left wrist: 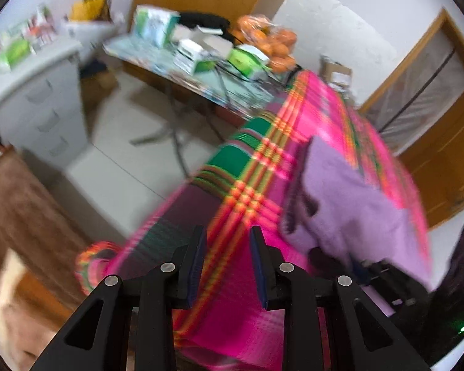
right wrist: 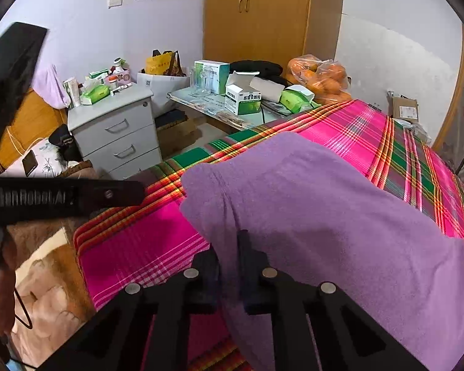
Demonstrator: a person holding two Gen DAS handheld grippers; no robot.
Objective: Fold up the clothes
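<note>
The purple fleece garment (right wrist: pixel 324 204) lay on the pink plaid bedsheet (right wrist: pixel 355 123). Behind the sheet stood the cluttered folding table (right wrist: pixel 207 105); the grey three-drawer cabinet (right wrist: pixel 117 136) stood to its left.

The left wrist view looks from low over the pink, green and orange checked bed cover (left wrist: pixel 263 167), tilted, toward the cluttered folding table (left wrist: pixel 182 71); it is blurred. The right wrist view sits close behind the purple fleece garment (right wrist: pixel 324 216), facing the same table (right wrist: pixel 219 108). Both share cover, garment (left wrist: pixel 349 201) and table.
</note>
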